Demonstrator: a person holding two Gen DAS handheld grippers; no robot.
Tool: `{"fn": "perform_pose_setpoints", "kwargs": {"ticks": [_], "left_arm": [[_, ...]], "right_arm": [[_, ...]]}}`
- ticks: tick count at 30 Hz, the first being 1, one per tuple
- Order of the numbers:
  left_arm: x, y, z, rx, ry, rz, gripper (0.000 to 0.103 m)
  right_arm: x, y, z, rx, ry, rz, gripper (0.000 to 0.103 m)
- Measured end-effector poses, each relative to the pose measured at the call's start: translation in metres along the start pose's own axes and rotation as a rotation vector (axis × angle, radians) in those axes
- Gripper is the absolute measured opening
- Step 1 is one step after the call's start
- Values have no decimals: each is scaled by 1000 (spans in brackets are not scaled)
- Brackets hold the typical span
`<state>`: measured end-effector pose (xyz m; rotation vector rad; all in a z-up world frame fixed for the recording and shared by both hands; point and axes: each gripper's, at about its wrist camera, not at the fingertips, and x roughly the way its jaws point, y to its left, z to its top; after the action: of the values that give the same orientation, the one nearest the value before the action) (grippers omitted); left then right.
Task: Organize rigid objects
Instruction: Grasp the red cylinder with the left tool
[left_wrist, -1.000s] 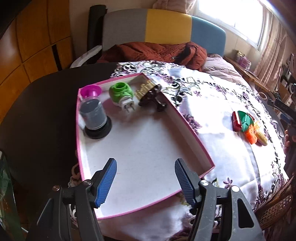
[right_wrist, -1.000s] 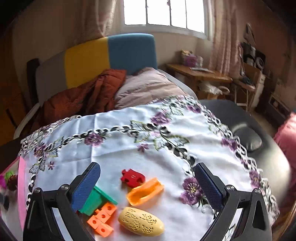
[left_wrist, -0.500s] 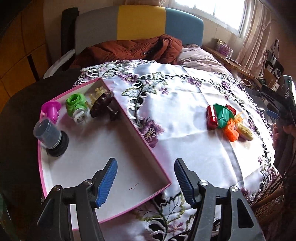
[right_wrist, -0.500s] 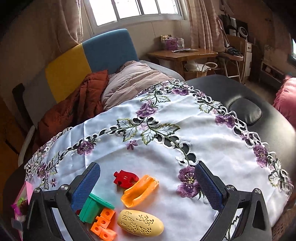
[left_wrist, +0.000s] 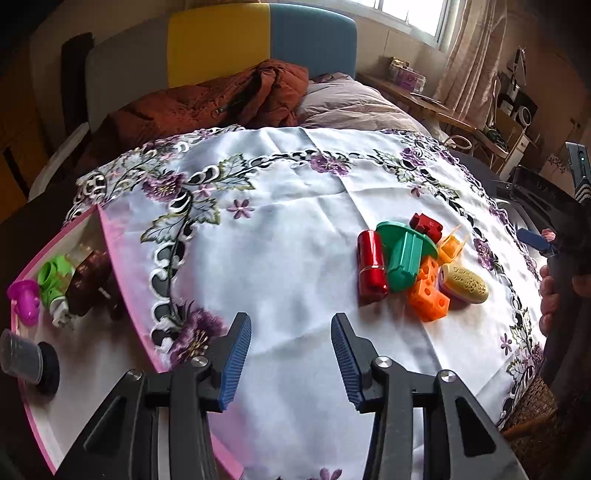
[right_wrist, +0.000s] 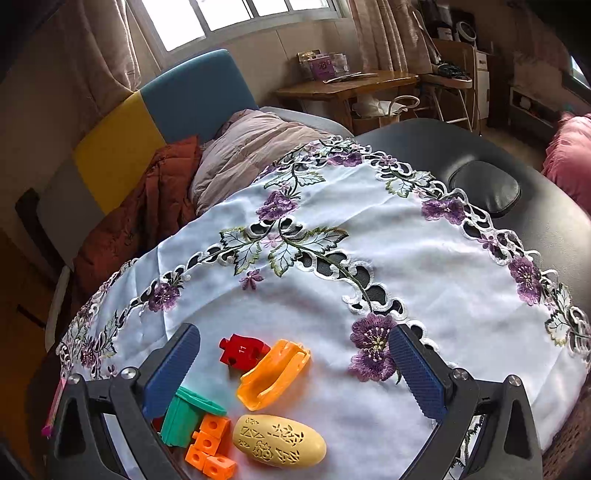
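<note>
A pile of small rigid objects lies on the white embroidered cloth (left_wrist: 295, 229): a red cylinder (left_wrist: 371, 264), a green piece (left_wrist: 404, 254), orange cubes (left_wrist: 428, 295), a yellow oval case (left_wrist: 463, 282), an orange clip (right_wrist: 273, 374) and a red puzzle block (right_wrist: 242, 350). My left gripper (left_wrist: 291, 360) is open and empty, over bare cloth left of the pile. My right gripper (right_wrist: 291, 373) is open and empty, its jaws spread around the pile. A pink-rimmed tray (left_wrist: 118, 258) at the left holds a green plug (left_wrist: 51, 280), a brown object (left_wrist: 88, 282), a purple piece (left_wrist: 24, 299) and a dark jar (left_wrist: 22, 360).
A sofa with a brown jacket (left_wrist: 207, 99) and a pink quilt (right_wrist: 251, 147) stands behind the table. Dark padded table surface (right_wrist: 480, 158) shows beyond the cloth on the right. A wooden desk (right_wrist: 351, 85) stands by the window.
My left gripper has swung right, from over the tray to over the cloth near the pile. My right gripper's view has turned slightly; the pile stays between its jaws.
</note>
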<state>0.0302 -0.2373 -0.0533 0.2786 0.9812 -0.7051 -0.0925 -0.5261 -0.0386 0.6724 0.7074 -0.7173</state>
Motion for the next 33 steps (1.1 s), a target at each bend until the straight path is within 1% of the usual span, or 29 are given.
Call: {"fn": "perform_pose_setpoints", "kwargs": {"ticks": [5,10,13,15,17,18,19,20,23,27,30,33], "left_arm": [[28,-18,26,20,36,-52,45],[52,-33,48,22,61,-128,45],[70,-41,55,38,91,-147,45],[84,-47,56,56,119,-148,42],[99,-52,54,81,144,-136,35],[98,-54,52,112,105,-114,32],[98,-56,50,134,95,-93,27],[97,-55,49,136,84,-83,25],[90,-43,44,91,84,-106,25],[77,-30,28,56,77,-88,25],[66,-28,12,54,67,-69,25],[56,-28,-5,67,42,-57,25]], "right_arm": [[2,2,1,-6,8,8,103],[6,5,0,-17,26,19,103],[8,6,0,-26,32,21,103],[8,7,0,-29,33,22,103],[8,7,0,-32,32,20,103],[9,7,0,-35,32,18,103],[9,7,0,-37,31,17,103],[8,7,1,-38,29,17,103],[8,4,2,-24,21,14,103],[12,-6,3,32,49,23,103],[16,-12,3,63,70,27,103],[19,-12,2,63,82,22,103]]}}
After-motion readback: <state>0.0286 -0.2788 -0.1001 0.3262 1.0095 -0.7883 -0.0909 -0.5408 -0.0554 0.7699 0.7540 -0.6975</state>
